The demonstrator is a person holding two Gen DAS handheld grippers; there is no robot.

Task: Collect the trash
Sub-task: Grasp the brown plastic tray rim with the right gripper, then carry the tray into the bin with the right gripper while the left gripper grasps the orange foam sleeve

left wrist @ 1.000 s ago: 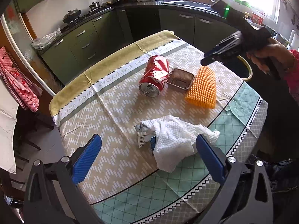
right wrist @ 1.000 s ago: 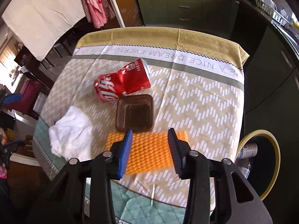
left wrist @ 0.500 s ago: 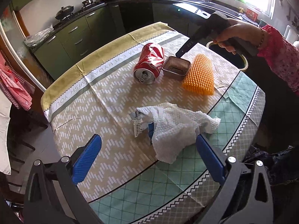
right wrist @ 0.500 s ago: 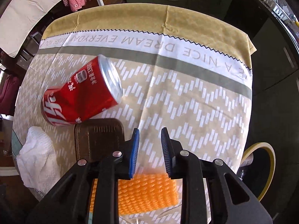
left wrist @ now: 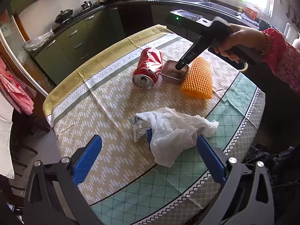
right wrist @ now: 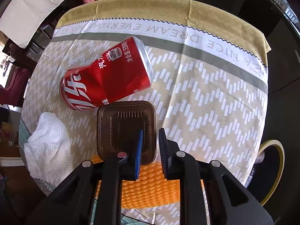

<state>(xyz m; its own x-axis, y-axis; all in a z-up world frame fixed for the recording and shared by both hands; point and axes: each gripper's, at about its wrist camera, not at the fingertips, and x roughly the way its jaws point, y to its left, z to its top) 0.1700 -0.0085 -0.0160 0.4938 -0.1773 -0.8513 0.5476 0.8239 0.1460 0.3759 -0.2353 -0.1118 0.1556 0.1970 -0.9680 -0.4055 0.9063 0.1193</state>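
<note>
Straddling a brown tray (right wrist: pixel 126 129) wall at frame centre, the right gripper (right wrist: pixel 151 152) stays unclenched; left gripper (left wrist: pixel 149 157) spread wide. Tablecloth (right wrist: pixel 206 86) reads "DREAM EVERYDAY"; red can (right wrist: pixel 106 76) "330".

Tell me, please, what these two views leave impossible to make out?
- Wrapper, left wrist view: mostly covered by the white paper towel; print too small.
- Bin, right wrist view: cut off by the table edge; contents unclear.
- Right gripper astride the brown tray wall: contact not discernible.
</note>
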